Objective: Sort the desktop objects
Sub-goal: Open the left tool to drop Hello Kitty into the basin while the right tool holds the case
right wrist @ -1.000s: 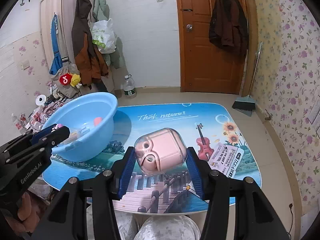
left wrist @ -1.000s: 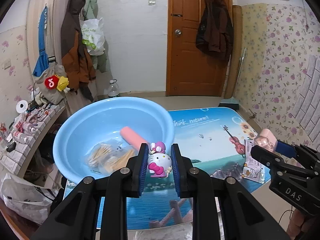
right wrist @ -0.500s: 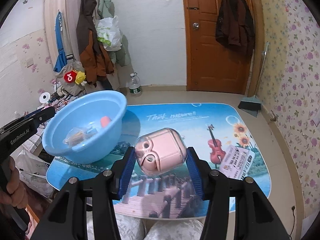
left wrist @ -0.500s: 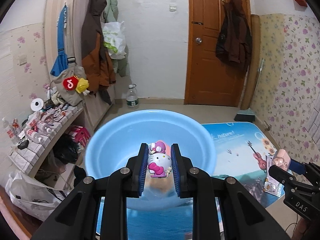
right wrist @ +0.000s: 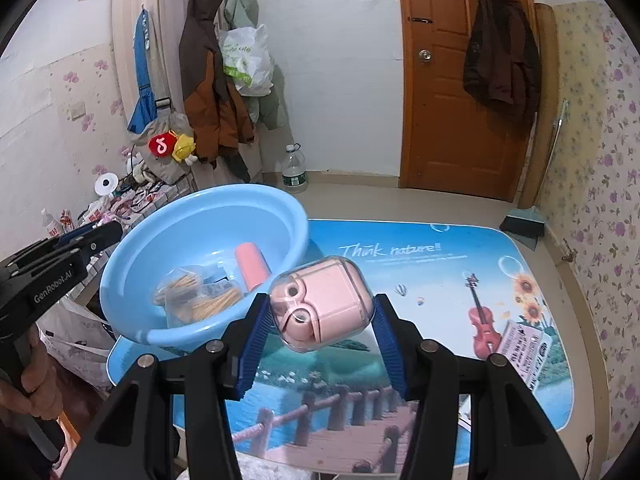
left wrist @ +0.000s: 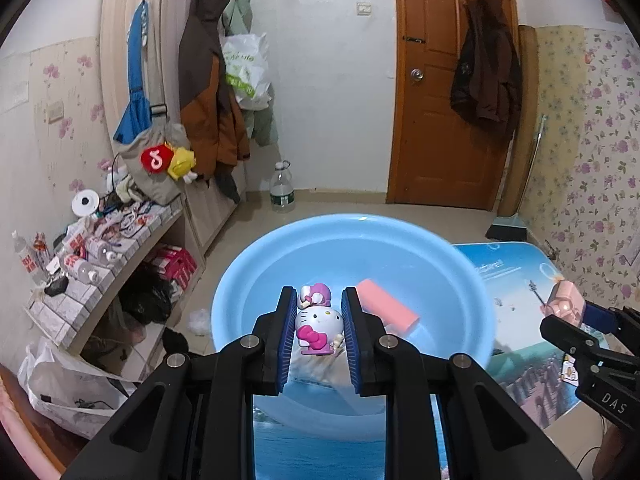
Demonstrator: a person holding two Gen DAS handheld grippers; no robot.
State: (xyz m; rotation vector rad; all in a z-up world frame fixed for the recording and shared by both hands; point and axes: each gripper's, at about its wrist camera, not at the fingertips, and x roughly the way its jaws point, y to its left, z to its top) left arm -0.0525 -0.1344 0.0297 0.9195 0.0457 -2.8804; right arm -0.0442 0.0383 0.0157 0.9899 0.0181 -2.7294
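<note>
You had carried your left gripper (left wrist: 319,330) from beside the round light-blue plastic basin (left wrist: 240,280) to a spot above its near rim, so that the basin, off to the left a second before, now filled the middle of the left wrist view. The jaws were clamped on the small white cat figurine with the pink bow and purple cap (left wrist: 318,326), which hung upright between the blue pads over the bowl; whether it was clear of the rim I could not tell. Inside the basin lay the pink cylinder (right wrist: 251,266) and the clear bag of thin wooden sticks (right wrist: 200,292). Your right gripper (right wrist: 322,314) had swung left as well, its jaws closed on the pink earbud case in a clear shell (right wrist: 322,306), held above the printed blue landscape tabletop (right wrist: 440,280) just beside the basin's right rim. That suggested both items were about to be dropped in, the figurine first. The white printed packet (right wrist: 528,350) lay at the table's right edge, unsorted, so the job was likely more than half done.
</note>
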